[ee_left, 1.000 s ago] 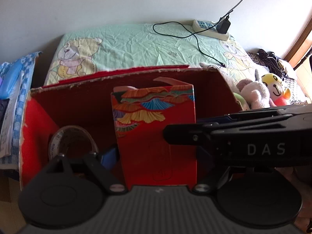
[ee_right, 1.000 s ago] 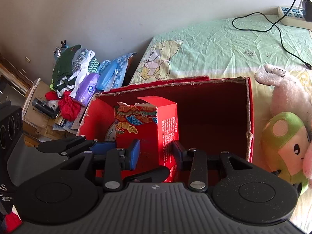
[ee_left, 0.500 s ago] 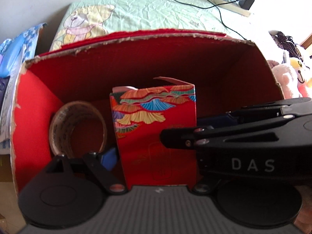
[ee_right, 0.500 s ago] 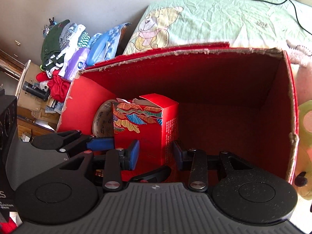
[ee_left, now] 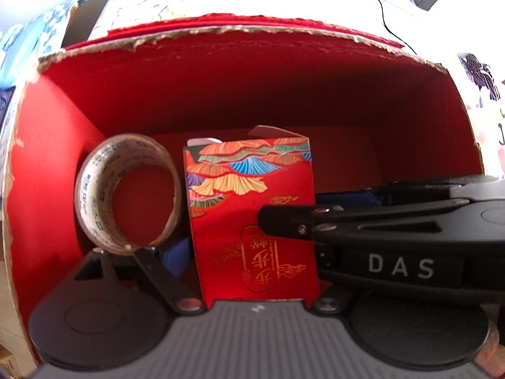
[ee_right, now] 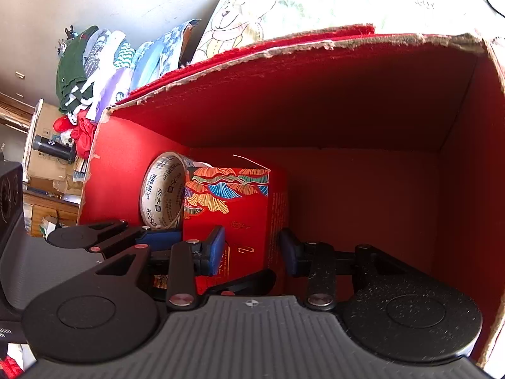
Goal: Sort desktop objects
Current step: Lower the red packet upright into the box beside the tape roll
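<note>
Both my wrist cams are sharp in the middle, with heavy fisheye bending at the edges: the torn rim of the red cardboard box (ee_left: 221,31) curves hard, and the corners go black with vignette. Daylight comes from above and behind the box; the bedsheet (ee_right: 315,3) is blown out to near white in both views, and the upper right of the left view clips too. Inside the box the back wall sits in deep shadow, while the left wall is lit bright red. The small red carton (ee_left: 252,221) shows gold print glinting, no real glare. The tape roll (ee_right: 164,195) text is readable. Slight softness at the frame edges.
</note>
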{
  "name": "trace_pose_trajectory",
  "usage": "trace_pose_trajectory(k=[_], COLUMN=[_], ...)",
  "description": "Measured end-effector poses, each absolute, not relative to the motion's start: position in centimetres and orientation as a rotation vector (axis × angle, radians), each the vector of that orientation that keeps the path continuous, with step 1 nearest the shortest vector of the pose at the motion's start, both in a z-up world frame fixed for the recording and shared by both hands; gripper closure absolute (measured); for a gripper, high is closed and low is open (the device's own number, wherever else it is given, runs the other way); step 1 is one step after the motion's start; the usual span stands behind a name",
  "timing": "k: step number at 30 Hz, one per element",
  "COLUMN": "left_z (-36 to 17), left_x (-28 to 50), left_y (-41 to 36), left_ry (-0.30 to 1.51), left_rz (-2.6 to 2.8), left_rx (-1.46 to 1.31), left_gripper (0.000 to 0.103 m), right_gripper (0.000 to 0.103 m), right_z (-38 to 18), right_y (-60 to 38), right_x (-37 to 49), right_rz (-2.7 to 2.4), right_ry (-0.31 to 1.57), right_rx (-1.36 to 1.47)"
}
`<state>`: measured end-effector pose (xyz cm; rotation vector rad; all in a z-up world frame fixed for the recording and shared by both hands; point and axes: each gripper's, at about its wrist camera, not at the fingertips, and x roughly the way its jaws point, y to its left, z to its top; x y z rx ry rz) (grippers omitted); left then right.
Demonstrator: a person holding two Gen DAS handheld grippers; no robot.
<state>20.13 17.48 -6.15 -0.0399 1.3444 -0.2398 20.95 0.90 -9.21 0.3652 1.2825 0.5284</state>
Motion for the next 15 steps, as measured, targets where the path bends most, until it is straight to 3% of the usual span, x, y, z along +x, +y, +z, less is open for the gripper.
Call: trace_pose_trajectory(k=[15], left_z=[-6.6], left_x=[19.7], left_y=[20.2], left_ry=[1.361], left_rz=[-0.243], left_rx=[-0.161], left_gripper=[0.022], right_gripper=[0.072], right_z=[-9.8], right_y=[-0.1], right_x=[21.2], right_rz=[0.481], right_ry=[1.317], right_rx=[0.424])
